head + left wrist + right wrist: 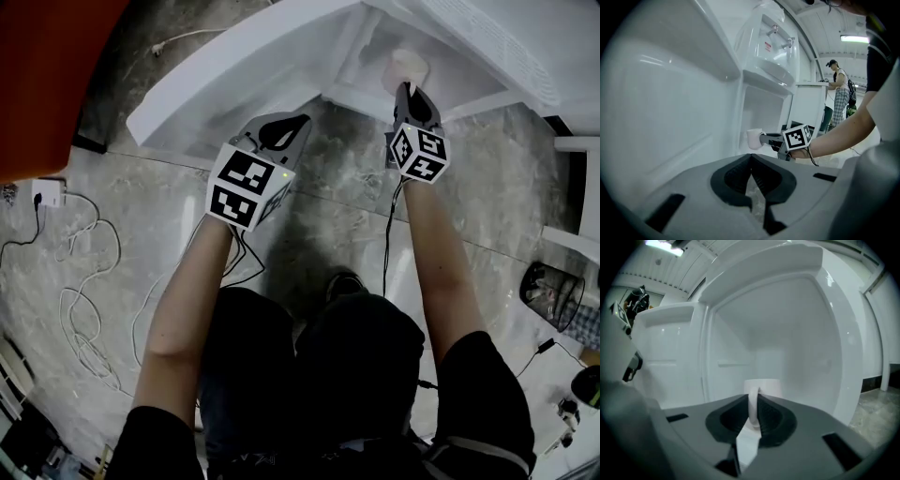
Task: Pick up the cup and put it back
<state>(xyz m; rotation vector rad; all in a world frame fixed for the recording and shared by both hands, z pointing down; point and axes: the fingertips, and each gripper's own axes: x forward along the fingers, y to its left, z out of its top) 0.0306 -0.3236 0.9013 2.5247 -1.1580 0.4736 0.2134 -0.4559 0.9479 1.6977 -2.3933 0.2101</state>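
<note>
A small white cup point(405, 67) with a handle is in the open lower compartment of a white water dispenser point(771, 70). My right gripper point(409, 97) is shut on the cup's handle, which shows pinched between the jaws in the right gripper view, with the cup body point(765, 387) just beyond them. From the left gripper view, the cup point(753, 138) sits at the compartment's mouth at the tip of the right gripper point(765, 138). Whether it rests on the compartment floor I cannot tell. My left gripper point(278, 132) hangs left of it by the cabinet door, shut and holding nothing.
The dispenser's white door point(225, 80) stands open to the left. Its taps point(782, 38) are above the compartment. White cables point(84, 309) lie on the marble floor at left, a mesh bin point(553, 295) at right. A person point(839, 93) stands far behind.
</note>
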